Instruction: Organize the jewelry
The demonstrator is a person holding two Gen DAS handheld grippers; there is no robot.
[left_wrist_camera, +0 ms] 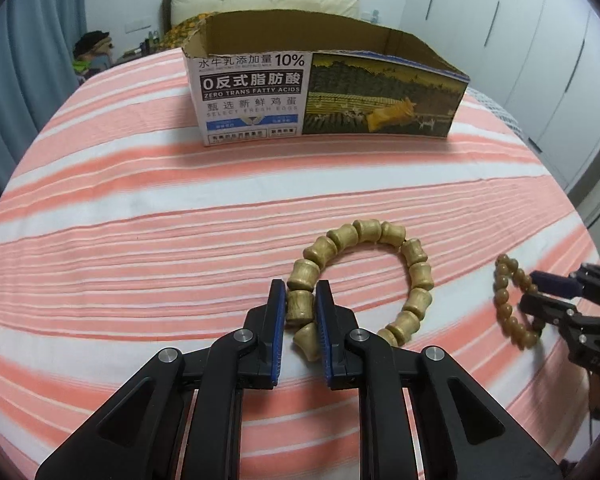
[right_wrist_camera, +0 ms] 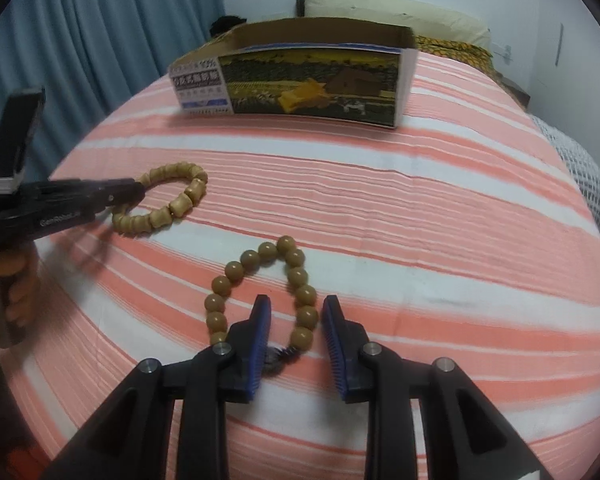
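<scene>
A: Left gripper clamps one bead of the wood bracelet; right gripper straddles the round-bead bracelet, pads apart, not pressing.

B: Both light, floppy, likely elastic. Box sits far.

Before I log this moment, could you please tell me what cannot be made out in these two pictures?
- Inside of the cardboard box: both views, its front wall hides the floor.
- Near end of the round-bead bracelet: right wrist view, tucked behind the right claw; left wrist view, that claw covers part of it.
- Lowest beads of the wooden bracelet: left wrist view, behind the left claw.
- Small print on the box: blurred.
</scene>
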